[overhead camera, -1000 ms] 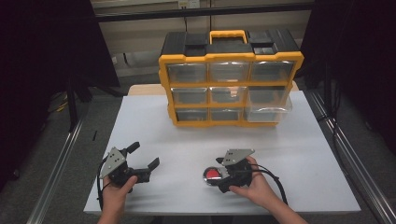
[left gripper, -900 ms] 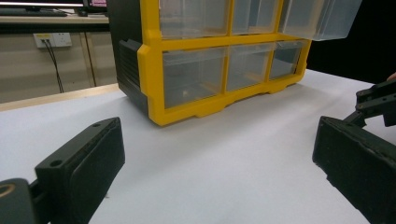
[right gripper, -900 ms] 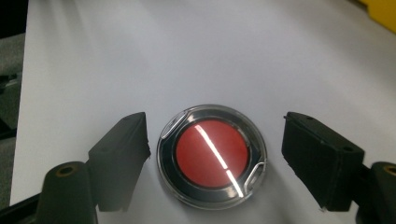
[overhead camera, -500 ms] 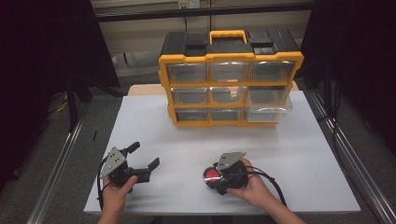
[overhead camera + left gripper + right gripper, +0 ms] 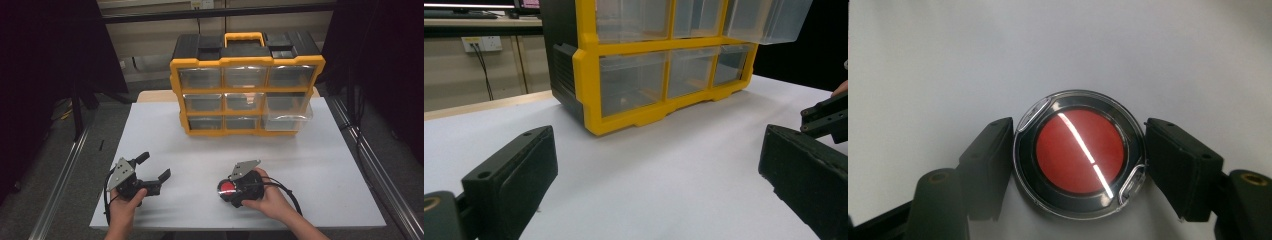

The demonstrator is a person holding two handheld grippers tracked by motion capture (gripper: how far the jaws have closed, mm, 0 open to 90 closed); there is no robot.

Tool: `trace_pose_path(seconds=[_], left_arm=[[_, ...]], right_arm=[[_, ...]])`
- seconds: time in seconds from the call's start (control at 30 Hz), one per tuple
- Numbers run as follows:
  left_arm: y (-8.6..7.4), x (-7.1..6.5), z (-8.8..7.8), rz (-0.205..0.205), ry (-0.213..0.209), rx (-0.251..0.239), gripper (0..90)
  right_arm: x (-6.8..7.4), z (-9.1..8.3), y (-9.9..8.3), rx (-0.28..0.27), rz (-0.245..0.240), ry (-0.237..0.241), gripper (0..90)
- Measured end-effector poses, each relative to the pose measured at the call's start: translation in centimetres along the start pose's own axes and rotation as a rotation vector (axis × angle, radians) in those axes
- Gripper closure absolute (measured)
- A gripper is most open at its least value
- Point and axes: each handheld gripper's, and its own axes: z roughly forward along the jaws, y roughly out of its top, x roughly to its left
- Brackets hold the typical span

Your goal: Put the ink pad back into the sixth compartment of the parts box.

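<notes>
A round clear case with a red disc inside lies flat on the white table, near the front edge. My right gripper points down over it, and its jaws have just been closing with the case between them. Both pads now touch the case's rim. In the high view the right gripper sits in the person's right hand. My left gripper rests at the front left, open and holding nothing, and its jaws face the organizer.
A yellow and black drawer organizer stands at the back of the table. Its middle-right clear drawer is pulled out. In the left gripper view the organizer fills the far side and the pulled drawer juts out.
The right gripper has tipped down over the red-disc case and its jaws have come in against it. The left gripper has not moved.
</notes>
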Motion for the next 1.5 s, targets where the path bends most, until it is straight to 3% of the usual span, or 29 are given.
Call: trace_pose_path(seconds=[0.2, 0.3, 0.47, 0.73, 0.83, 0.93, 1.0, 1.07, 1.23, 1.27, 1.5], left_arm=[[0.0, 0.0, 0.0, -0.003, 0.002, -0.001, 2.6], [0.0, -0.1, 0.0, -0.006, 0.002, -0.003, 2.6], [0.0, -0.1, 0.0, -0.007, 0.002, -0.004, 2.6], [0.0, 0.1, -0.1, 0.01, 0.007, 0.008, 2.6], [0.0, -0.2, 0.1, -0.03, 0.012, -0.022, 2.6], [0.0, -0.2, 0.0, -0.028, 0.012, -0.022, 2.6], [0.0, -0.1, 0.0, -0.014, 0.013, -0.014, 2.6], [0.0, -0.2, 0.0, -0.024, 0.014, -0.021, 2.6], [0.0, -0.1, 0.0, -0.017, 0.006, -0.012, 2.6], [0.0, -0.2, 0.1, -0.032, 0.009, -0.023, 2.6], [0.0, -0.2, 0.0, -0.023, 0.006, -0.016, 2.6]], right_arm=[[-0.2, -0.4, 0.1, 0.032, 0.008, 0.01, 30.0], [-0.3, -0.9, 0.1, 0.058, 0.016, -0.01, 30.0], [-0.7, -1.8, 0.4, 0.042, 0.052, 0.002, 30.0], [-1.0, -3.1, 1.3, 0.078, 0.064, -0.002, 30.0], [-1.1, -3.6, 1.6, 0.105, 0.06, -0.011, 30.0], [-1.2, -3.9, 1.7, 0.104, 0.065, -0.007, 30.0], [-1.2, -4.1, 1.7, 0.127, 0.067, -0.013, 30.0], [-1.2, -4.4, 1.8, 0.141, 0.081, -0.017, 30.0], [-1.6, -5.0, 2.1, 0.121, 0.081, -0.005, 30.0], [-1.7, -5.2, 2.2, 0.129, 0.09, -0.004, 30.0], [-2.1, -6.0, 2.4, 0.147, 0.105, -0.011, 30.0]])
